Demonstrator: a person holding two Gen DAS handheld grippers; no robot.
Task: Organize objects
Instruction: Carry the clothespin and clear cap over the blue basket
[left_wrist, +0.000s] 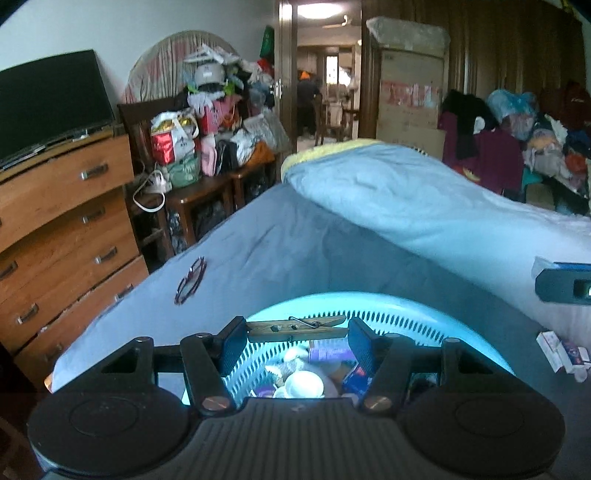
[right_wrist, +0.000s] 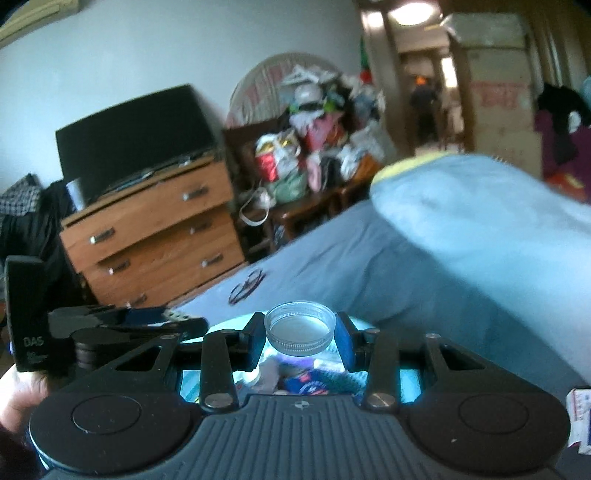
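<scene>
clothespin (left_wrist: 297, 328) and lid (right_wrist: 300, 333) held in jaws above basket (left_wrist: 406, 314).

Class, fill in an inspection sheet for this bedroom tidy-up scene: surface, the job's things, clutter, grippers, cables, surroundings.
Surface: blue bed sheet, with a folded blue quilt behind.
Job's things: pale blue slotted basket holding mixed small items; wooden clothespin; clear bottle cap.
Clutter: glasses on the sheet; small carton beside the basket.
Grippers: left gripper shut on the clothespin, right gripper shut on the cap, both over the basket.
Cables: nothing seen.
Surroundings: wooden dresser with a dark screen; piled bags; open doorway.
</scene>
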